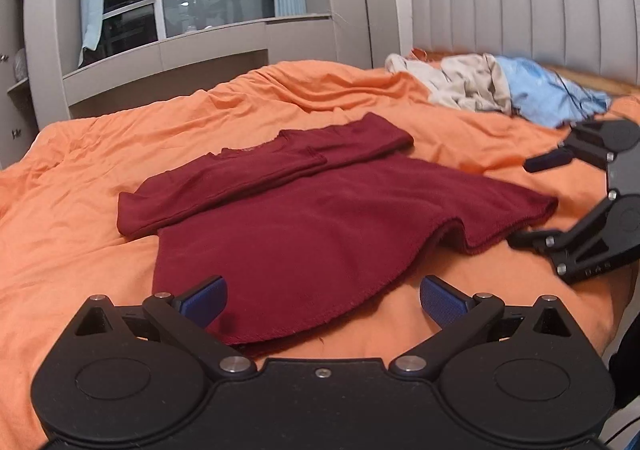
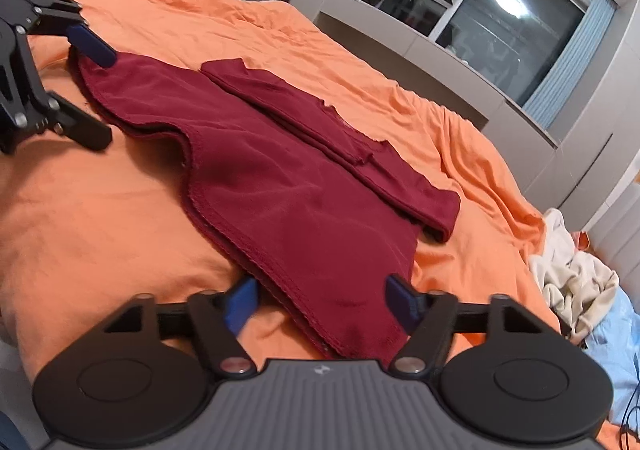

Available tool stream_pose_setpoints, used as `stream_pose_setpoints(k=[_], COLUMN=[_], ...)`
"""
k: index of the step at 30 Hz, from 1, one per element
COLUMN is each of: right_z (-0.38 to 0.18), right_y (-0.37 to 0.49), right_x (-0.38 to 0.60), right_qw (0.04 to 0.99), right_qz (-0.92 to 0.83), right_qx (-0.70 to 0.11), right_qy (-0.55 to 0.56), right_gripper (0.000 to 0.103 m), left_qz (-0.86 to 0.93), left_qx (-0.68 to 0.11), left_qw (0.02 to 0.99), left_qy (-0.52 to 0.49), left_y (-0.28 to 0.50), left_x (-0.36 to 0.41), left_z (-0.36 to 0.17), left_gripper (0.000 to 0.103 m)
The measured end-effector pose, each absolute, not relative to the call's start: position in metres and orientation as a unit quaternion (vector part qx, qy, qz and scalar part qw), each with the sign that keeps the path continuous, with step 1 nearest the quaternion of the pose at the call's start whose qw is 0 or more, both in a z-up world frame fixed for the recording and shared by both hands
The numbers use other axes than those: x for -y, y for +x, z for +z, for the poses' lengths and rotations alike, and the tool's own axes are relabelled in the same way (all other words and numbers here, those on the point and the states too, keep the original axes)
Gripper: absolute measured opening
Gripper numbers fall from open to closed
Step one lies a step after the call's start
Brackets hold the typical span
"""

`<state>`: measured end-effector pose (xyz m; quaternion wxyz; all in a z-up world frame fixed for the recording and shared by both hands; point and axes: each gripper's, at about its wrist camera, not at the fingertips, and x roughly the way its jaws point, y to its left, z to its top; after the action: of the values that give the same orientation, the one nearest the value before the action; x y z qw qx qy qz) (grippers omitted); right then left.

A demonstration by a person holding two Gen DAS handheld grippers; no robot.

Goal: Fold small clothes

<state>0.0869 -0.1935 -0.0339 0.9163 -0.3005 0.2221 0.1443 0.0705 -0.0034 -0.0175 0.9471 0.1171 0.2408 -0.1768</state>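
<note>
The dark red garment [image 1: 296,217] is lying mid-bed [image 1: 100,137], its hem facing both open hand-held grippers, left [image 1: 323,300] and right [image 2: 320,300], each straddling one hem corner.

Maroon shirt [image 1: 296,217] (sleeves folded in) lies on orange bedspread [image 1: 100,145].

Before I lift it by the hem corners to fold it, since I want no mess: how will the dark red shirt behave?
The dark red shirt will likely go floppy and sag between the open left gripper and right gripper; its hem already ripples on the orange bedding. The folded-in sleeves lie loose and may fall open.
</note>
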Motion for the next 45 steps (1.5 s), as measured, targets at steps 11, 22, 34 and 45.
stream_pose_setpoints(k=[11, 22, 34, 45], right_z=[0.000, 0.017, -0.013, -0.043], right_y=[0.084, 0.083, 0.092, 0.088], right_x=[0.209, 0.224, 0.212, 0.209], right_qw=[0.954, 0.962, 0.933, 0.911], right_qz=[0.113, 0.108, 0.111, 0.085], right_qx=[-0.158, -0.138, -0.220, -0.237], right_qy=[-0.228, -0.207, -0.263, -0.327], right_gripper=[0.008, 0.008, 0.014, 0.033], left_qz=[-0.157, -0.100, -0.028, 0.006], left_qx=[-0.237, -0.214, -0.198, -0.195], left_qw=[0.946, 0.952, 0.967, 0.966], left_qy=[0.159, 0.196, 0.161, 0.170], left_y=[0.076, 0.081, 0.079, 0.071], left_x=[0.018, 0.027, -0.003, -0.005], left_z=[-0.025, -0.026, -0.012, -0.013], left_gripper=[0.102, 0.088, 0.072, 0.072])
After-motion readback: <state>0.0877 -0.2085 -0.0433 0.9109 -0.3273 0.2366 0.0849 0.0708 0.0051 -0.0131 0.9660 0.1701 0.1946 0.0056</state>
